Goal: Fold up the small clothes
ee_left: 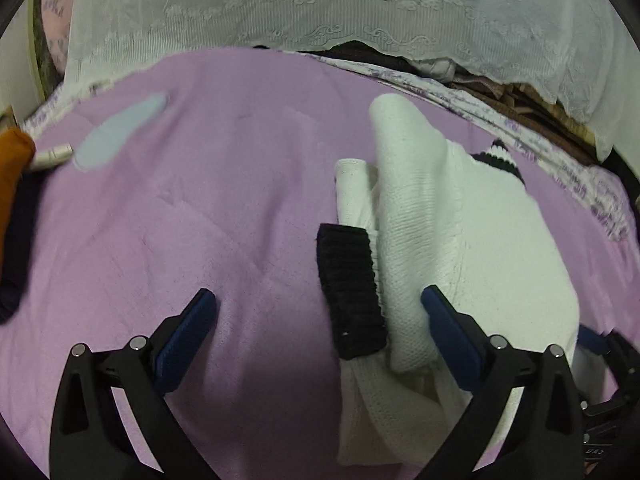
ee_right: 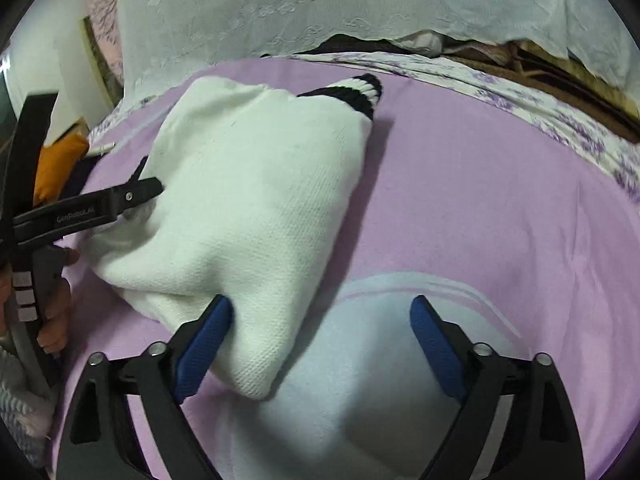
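The white sweater (ee_right: 248, 216) lies partly folded on the purple bed (ee_right: 480, 220), so both tools sit at its near edge, likely for another fold. It runs from 6 to 12 o'clock, collar (ee_right: 356, 90) far. The left gripper (ee_left: 318, 334) and right gripper (ee_right: 320, 342) have jaws wide open, holding nothing.

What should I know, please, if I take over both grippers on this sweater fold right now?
Left gripper: open, its right finger on the white sweater, the black cuff between its fingers.
Right gripper: open, holding nothing, its left finger against the sweater's near corner.
The sweater lies partly folded on the purple blanket, striped collar at the far end.
Left: tuck in the loose sleeve and finish the fold.
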A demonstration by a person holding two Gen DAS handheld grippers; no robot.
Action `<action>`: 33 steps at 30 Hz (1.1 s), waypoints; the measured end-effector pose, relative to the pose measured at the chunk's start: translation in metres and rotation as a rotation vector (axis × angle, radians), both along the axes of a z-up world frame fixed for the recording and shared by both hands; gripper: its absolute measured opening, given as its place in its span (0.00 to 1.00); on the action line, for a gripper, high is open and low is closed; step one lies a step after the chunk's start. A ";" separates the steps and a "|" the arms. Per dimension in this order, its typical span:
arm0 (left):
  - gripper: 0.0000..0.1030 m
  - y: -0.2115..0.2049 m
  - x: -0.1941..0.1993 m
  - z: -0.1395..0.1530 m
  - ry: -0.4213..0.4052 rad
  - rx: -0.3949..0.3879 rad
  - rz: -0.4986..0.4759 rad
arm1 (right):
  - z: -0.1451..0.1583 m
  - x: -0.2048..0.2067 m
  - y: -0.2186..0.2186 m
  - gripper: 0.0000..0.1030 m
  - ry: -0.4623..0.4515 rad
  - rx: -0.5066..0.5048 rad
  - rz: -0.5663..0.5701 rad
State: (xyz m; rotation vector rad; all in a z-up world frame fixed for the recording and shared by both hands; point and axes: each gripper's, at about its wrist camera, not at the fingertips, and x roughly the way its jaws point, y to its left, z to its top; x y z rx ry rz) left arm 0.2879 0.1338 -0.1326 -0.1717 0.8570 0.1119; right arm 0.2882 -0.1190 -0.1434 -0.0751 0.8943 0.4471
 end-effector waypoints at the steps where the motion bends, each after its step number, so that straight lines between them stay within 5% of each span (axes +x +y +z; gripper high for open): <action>1: 0.96 0.001 0.001 0.002 0.000 -0.004 -0.002 | 0.002 0.000 -0.002 0.89 0.002 0.004 0.002; 7: 0.96 0.006 0.003 0.035 -0.063 -0.039 0.017 | 0.039 0.005 -0.014 0.89 -0.084 0.099 -0.025; 12: 0.96 0.009 0.044 0.048 -0.059 0.041 0.062 | 0.071 0.054 -0.002 0.84 -0.122 0.149 -0.083; 16: 0.96 0.029 0.069 0.015 0.038 0.038 0.136 | 0.052 0.101 0.021 0.64 -0.051 0.159 -0.112; 20: 0.96 0.045 0.075 -0.019 0.083 0.052 0.191 | 0.006 0.122 0.034 0.62 0.046 0.156 -0.097; 23: 0.96 0.040 0.072 -0.008 0.052 0.076 0.169 | 0.005 0.126 0.022 0.65 0.071 0.220 -0.100; 29: 0.95 0.040 0.026 0.041 -0.114 -0.056 0.130 | 0.035 0.088 0.012 0.66 -0.045 0.224 -0.069; 33: 0.96 0.009 0.005 0.042 -0.112 -0.045 0.022 | 0.039 0.057 0.007 0.70 -0.076 0.193 -0.040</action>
